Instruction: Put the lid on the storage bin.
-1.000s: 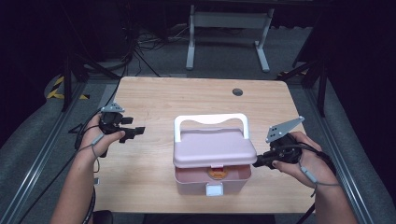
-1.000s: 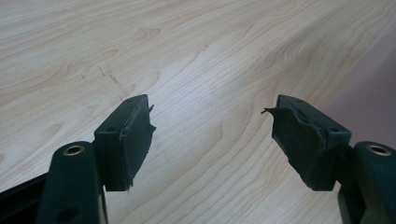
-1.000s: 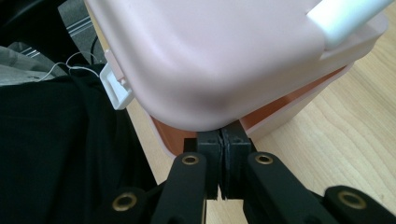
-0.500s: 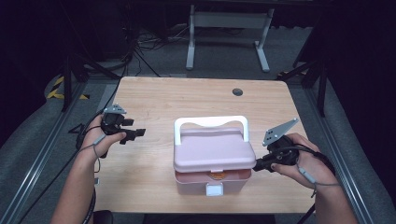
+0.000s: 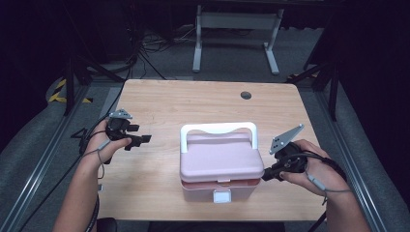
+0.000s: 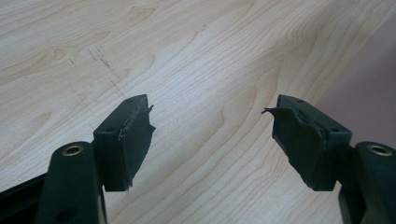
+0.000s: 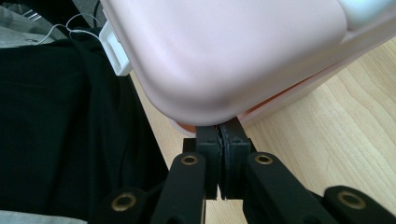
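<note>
The pink box [image 5: 220, 162] sits near the front middle of the counter [image 5: 193, 104], its lid lifted a crack. The right tool [image 5: 269, 175], pressed together, pushes under the lid's corner. The left tool [image 5: 141, 139] waits spread apart. Most of the opening is left.

both grippers black: left gripper [image 5: 141, 140], right gripper [image 5: 265, 177]. each has a grey three-cornered plate on top and a thin grey cable looping past the wrist. jaw arms have brass-coloured rivets; left gripper's black rubber pads [image 6: 135, 135] frayed at the tips. forearms bare, no sleeves.
</note>
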The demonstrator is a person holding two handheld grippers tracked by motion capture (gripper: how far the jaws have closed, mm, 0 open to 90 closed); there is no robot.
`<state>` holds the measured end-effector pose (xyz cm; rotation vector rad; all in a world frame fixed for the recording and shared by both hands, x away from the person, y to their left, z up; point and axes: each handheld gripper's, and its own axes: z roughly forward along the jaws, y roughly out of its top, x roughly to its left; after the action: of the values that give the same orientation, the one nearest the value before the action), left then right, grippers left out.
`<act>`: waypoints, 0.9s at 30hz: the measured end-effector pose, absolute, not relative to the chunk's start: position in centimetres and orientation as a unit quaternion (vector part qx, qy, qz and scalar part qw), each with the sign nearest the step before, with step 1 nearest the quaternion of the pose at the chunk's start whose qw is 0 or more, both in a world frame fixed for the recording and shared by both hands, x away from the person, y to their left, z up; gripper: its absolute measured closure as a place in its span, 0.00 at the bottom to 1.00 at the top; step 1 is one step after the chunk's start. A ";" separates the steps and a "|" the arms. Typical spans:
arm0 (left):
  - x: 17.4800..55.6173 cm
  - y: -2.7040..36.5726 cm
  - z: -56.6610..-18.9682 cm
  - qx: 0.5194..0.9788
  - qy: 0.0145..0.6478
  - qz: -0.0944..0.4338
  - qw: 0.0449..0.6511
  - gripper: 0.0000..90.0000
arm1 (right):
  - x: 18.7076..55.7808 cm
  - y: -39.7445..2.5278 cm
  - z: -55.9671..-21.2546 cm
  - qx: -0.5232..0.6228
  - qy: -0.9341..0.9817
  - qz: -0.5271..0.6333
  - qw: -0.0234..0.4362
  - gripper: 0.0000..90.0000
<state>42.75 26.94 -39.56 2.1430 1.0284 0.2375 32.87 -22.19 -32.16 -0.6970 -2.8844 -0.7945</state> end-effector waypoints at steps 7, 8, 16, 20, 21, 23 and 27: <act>42.7 27.0 -39.6 0.834 0.403 0.089 0.366 0.32 | 32.8 -22.2 -32.3 -0.226 -0.941 -0.249 0.038 0.98; 42.7 26.9 -39.6 0.834 0.404 0.090 0.366 0.32 | 32.8 -22.2 -32.3 -0.225 -0.941 -0.249 0.040 0.98; 42.6 27.0 -39.6 0.834 0.403 0.087 0.367 0.32 | 32.8 -22.8 -32.0 -0.229 -0.942 -0.244 0.037 0.95; 42.4 27.3 -39.6 0.834 0.403 0.090 0.366 0.32 | 32.8 -23.4 -31.7 -0.230 -0.940 -0.251 0.034 0.92; 42.2 27.4 -39.5 0.834 0.403 0.095 0.365 0.32 | 32.9 -23.5 -31.5 -0.227 -0.939 -0.258 0.028 0.91; 41.9 27.7 -39.5 0.830 0.407 0.097 0.368 0.32 | 32.9 -23.5 -31.3 -0.224 -0.938 -0.264 0.026 0.89; 41.3 28.2 -39.4 0.827 0.410 0.101 0.371 0.32 | 33.3 -23.6 -30.8 -0.216 -0.934 -0.283 0.016 0.84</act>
<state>41.29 28.20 -39.36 2.1202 1.0511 0.2602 33.32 -23.55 -30.84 -0.6730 -2.9052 -0.8794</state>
